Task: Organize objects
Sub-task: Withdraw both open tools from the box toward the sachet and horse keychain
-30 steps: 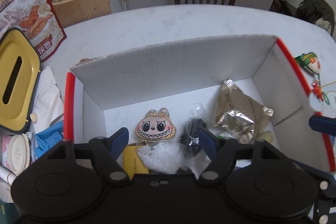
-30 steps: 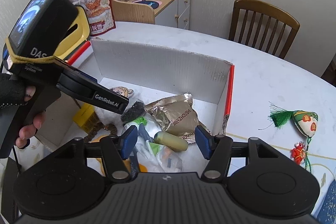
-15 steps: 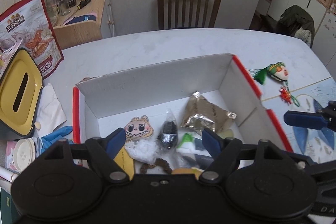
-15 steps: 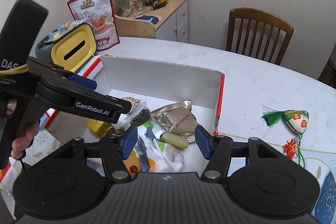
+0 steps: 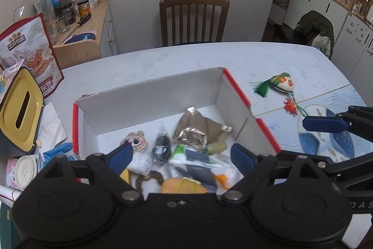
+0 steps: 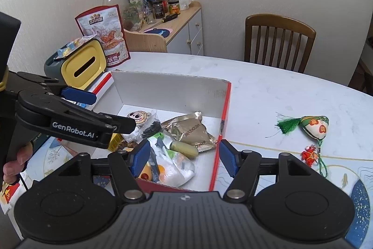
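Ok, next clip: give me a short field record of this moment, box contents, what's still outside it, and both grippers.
container: white cardboard box with red edges, open
inside: gold foil packet, toothy cartoon charm, assorted small bags
outside: green tasselled sachet ornament on the table
left gripper: jaws opening, nothing between them
right gripper: jaws opening, nothing gripped

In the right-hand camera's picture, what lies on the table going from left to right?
Yellow tissue box → snack bag → cardboard box → green tasselled charm.
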A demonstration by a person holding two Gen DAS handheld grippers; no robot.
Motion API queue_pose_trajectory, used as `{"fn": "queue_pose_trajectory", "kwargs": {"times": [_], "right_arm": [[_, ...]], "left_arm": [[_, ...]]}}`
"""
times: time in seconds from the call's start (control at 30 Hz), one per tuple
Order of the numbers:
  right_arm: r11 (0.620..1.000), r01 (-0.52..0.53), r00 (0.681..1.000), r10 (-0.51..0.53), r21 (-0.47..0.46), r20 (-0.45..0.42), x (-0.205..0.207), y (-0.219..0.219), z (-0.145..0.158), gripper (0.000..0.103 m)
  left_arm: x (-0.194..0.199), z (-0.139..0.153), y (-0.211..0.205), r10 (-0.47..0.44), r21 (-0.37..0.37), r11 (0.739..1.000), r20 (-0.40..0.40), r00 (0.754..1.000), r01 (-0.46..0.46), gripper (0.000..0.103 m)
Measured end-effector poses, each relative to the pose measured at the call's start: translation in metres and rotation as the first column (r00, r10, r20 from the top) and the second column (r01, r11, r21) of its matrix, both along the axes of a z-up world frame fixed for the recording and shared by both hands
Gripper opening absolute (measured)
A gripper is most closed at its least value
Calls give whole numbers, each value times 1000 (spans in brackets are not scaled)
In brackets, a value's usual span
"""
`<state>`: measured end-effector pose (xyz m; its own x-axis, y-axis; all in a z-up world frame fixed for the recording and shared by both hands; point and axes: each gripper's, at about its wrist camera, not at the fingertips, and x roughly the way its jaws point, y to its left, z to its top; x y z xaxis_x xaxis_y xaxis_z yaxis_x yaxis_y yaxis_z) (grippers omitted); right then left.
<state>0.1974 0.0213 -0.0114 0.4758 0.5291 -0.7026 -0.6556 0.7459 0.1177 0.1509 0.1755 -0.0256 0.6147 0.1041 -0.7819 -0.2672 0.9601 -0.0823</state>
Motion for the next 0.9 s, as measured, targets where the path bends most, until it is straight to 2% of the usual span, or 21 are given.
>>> {"fn": "queue_pose_trajectory", "kwargs": {"times": [0.57,0.9], "right_arm": [[998,-34,999,35,57,-5,23,-90,6,77],[998,-36,999,37,60,-13,55,-157,-2,81]], "left_arm": [[22,14,-85,33,7,999,16,999,-33,101],[54,2,-139,53,-26,998,0,999,-53,102]]}}
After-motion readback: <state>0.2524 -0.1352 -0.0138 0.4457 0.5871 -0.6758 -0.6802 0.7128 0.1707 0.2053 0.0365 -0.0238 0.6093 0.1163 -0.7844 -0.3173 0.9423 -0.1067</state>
